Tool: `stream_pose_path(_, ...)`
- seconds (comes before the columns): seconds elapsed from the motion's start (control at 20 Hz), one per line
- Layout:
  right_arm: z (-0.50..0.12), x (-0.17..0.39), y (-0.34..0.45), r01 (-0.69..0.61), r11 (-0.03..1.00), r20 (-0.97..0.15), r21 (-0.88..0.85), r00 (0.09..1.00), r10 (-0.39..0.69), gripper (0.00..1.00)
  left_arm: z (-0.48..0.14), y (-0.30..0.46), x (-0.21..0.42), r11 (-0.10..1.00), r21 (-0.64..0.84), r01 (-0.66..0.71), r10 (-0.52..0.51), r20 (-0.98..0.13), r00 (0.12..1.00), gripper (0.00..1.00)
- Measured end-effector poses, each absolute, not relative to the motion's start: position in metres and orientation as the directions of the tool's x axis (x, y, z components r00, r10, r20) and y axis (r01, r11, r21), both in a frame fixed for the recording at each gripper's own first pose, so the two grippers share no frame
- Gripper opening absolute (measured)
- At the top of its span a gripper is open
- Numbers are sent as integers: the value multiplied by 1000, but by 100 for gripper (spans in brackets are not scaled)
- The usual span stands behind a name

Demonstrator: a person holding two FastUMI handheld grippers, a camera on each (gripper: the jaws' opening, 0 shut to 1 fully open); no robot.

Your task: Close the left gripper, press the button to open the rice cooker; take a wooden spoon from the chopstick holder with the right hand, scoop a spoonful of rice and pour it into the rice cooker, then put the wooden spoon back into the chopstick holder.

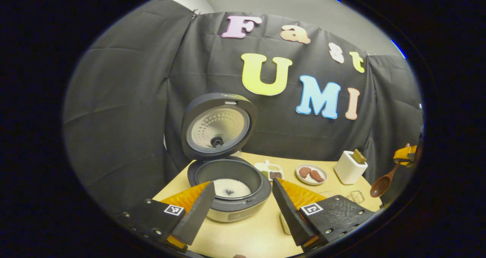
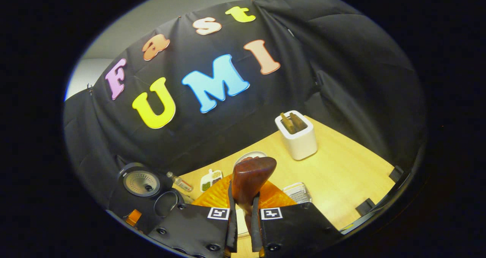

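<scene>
Left gripper view: left gripper point(image 1: 243, 197) sits low at 6 o'clock, fingers spread wide with nothing between them but air. The rice cooker point(image 1: 228, 197) stands on the table point(image 1: 250, 235) straight ahead, framed between the two fingers. Its lid point(image 1: 218, 127) is swung up and back, nearly upright, inner face toward the camera. White rice point(image 1: 231, 187) lies in the inner pot, with a small dark speck near the middle.

At 1 o'clock from the cooker: a small divided dish point(image 1: 270, 170) with greenish and dark fillings, then a round plate point(image 1: 311, 174) with two brown pieces, then the white chopstick holder point(image 1: 350, 168) with a brown handle sticking out of the top. A clear ribbed container point(image 1: 356, 196) lies near the table's right edge.

At 3 o'clock, the wooden spoon point(image 1: 383, 183) hangs in the air off the table's right edge, bowl down, handle rising to the right gripper point(image 1: 408, 153). Cannot tell that grip from here.

Right gripper view: right gripper point(image 2: 243, 216) fingers are drawn close together, clamped on the handle of the wooden spoon point(image 2: 252, 176), the bowl sticking out ahead. Chopstick holder point(image 2: 298, 136) at 1 o'clock, well apart from the spoon, with brown handles in it. Rice cooker point(image 2: 152, 197) with raised lid at 9 o'clock, low. A small bottle point(image 2: 178, 182) and the divided dish point(image 2: 211, 179) lie between it and the spoon.
</scene>
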State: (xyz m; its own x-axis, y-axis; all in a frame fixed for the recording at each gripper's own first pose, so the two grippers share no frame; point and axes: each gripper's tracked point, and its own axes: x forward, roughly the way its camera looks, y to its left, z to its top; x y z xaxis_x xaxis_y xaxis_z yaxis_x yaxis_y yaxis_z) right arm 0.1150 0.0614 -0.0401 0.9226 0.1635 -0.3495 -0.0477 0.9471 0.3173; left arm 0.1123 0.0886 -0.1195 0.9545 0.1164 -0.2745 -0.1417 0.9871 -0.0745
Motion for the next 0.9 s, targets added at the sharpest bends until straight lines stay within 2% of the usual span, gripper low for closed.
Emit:
stream_pose_path(0.3, -67, 149, 127, -176, 952, -378, 251, 888, 264, 16, -130, 116, 99, 978, -93, -187, 153, -289, 945, 95)
stream_pose_path(0.65, -127, 181, 157, -254, 963, -477, 89, 838, 265, 16, -157, 153, 79, 962, -84, -260, 217, -339, 915, 95)
stream_pose_path(0.75, -143, 188, 162, -277, 960, -499, 37, 827, 258, 12, -167, 161, 73, 957, -87, -278, 230, -357, 905, 95)
stream_pose_path(0.8, -153, 189, 166, -285, 958, -512, 24, 820, 257, 16, -172, 164, 70, 954, -89, -285, 234, -368, 900, 95)
stream_pose_path(0.9, -178, 186, 177, -301, 952, -553, 60, 784, 283, 16, -182, 169, 66, 950, -87, -299, 243, -391, 888, 95)
